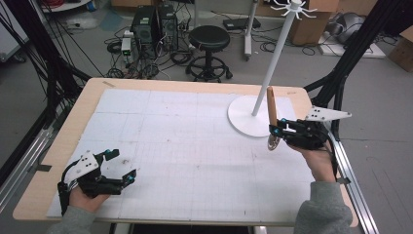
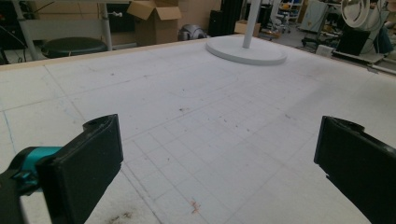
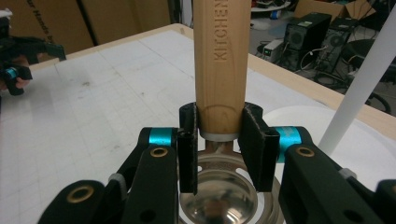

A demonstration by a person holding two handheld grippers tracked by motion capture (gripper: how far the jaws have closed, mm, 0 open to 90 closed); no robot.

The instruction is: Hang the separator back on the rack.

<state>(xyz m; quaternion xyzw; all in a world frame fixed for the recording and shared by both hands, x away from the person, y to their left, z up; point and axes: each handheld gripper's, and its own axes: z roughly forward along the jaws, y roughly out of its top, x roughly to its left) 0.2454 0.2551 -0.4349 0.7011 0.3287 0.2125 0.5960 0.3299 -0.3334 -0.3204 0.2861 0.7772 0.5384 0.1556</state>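
Jaws of the right gripper (image 3: 218, 147) pinch a wooden-handled metal ladle (image 1: 271, 118) upright near the bench's (image 1: 195, 146) right edge, gripping low by its heavier, slippery-looking bowl, a sound hold, while the left gripper (image 1: 115, 165) gapes wide, empty.

stand (image 1: 248, 122) far right on table (image 1: 58, 141) | stool (image 1: 209, 44) behind table

White gridded surface (image 1: 195, 141), pale wood edge.
Tan wooden handle (image 3: 218, 60) over a shiny steel bowl (image 3: 224, 200); white stand (image 1: 253, 117) at two o'clock; black grippers, teal accents.
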